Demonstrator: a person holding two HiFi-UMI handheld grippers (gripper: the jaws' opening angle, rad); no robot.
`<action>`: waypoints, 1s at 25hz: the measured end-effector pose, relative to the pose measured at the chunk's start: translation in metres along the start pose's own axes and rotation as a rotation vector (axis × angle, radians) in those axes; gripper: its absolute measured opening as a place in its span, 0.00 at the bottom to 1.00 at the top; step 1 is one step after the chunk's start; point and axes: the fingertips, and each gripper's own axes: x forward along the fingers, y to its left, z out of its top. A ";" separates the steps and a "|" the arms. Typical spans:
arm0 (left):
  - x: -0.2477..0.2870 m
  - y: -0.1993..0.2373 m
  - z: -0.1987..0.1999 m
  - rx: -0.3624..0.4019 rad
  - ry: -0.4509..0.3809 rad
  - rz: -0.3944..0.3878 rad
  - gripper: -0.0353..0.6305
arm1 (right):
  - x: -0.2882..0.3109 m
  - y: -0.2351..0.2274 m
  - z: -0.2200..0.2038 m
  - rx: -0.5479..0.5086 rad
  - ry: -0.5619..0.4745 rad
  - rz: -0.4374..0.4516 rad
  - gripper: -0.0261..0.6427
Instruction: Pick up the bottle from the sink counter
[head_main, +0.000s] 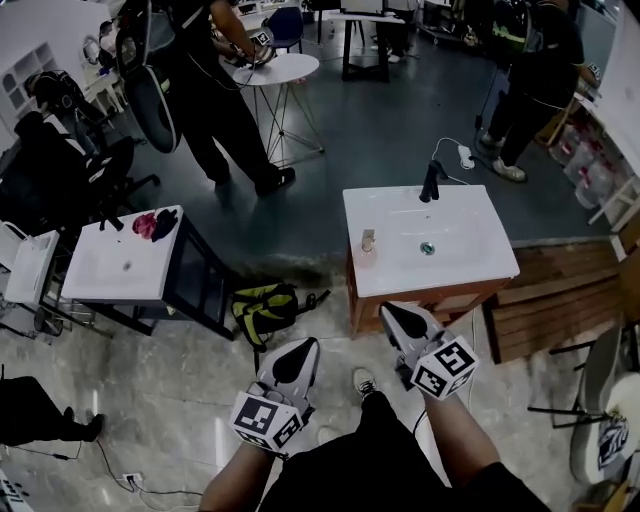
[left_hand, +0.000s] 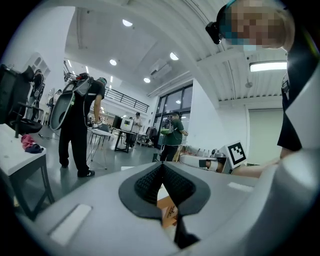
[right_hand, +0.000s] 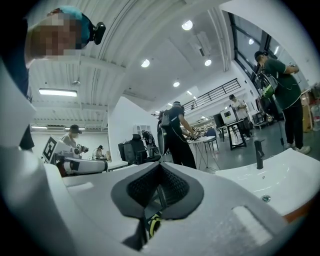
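Bottle (head_main: 368, 241): I am seeing it standing upright on the left part of the white sink surface (head_main: 475, 255). It is left of the drain (head_main: 427, 248) and nearer the front edge than the black faucet (head_main: 431, 182) at the back. Nothing is touching it.
Second basin stand (head_main: 100, 272): I am noting it at the far left, carrying a pink cloth (head_main: 145, 224) and a dark cloth (head_main: 166, 222) at its far corner.
Backpack (head_main: 262, 305): it is lying on the floor between the two stands, black with yellow trim.
Left gripper (head_main: 296, 362): I am holding it level, low in the head view. Its jaws are pressed together with nothing between them. It is sitting well apart from the bottle.
Right gripper (head_main: 403, 322): I am holding it level too, with its jaws pressed together and empty. Its tip is showing in front of the wooden cabinet (head_main: 465, 293) under the sink surface, below and right of the bottle and not touching it.
Background: one person (head_main: 215, 110) is standing by a round table at the back left, and another person (head_main: 535, 80) is standing at the back right.
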 end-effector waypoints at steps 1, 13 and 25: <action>0.007 0.000 0.000 0.003 0.002 -0.003 0.06 | 0.003 -0.007 -0.001 -0.002 -0.001 0.001 0.04; 0.080 0.020 -0.008 -0.011 0.021 0.005 0.06 | 0.045 -0.074 -0.008 -0.021 0.015 0.009 0.04; 0.127 0.038 -0.032 -0.015 0.036 0.019 0.06 | 0.076 -0.129 -0.033 -0.040 0.036 0.021 0.04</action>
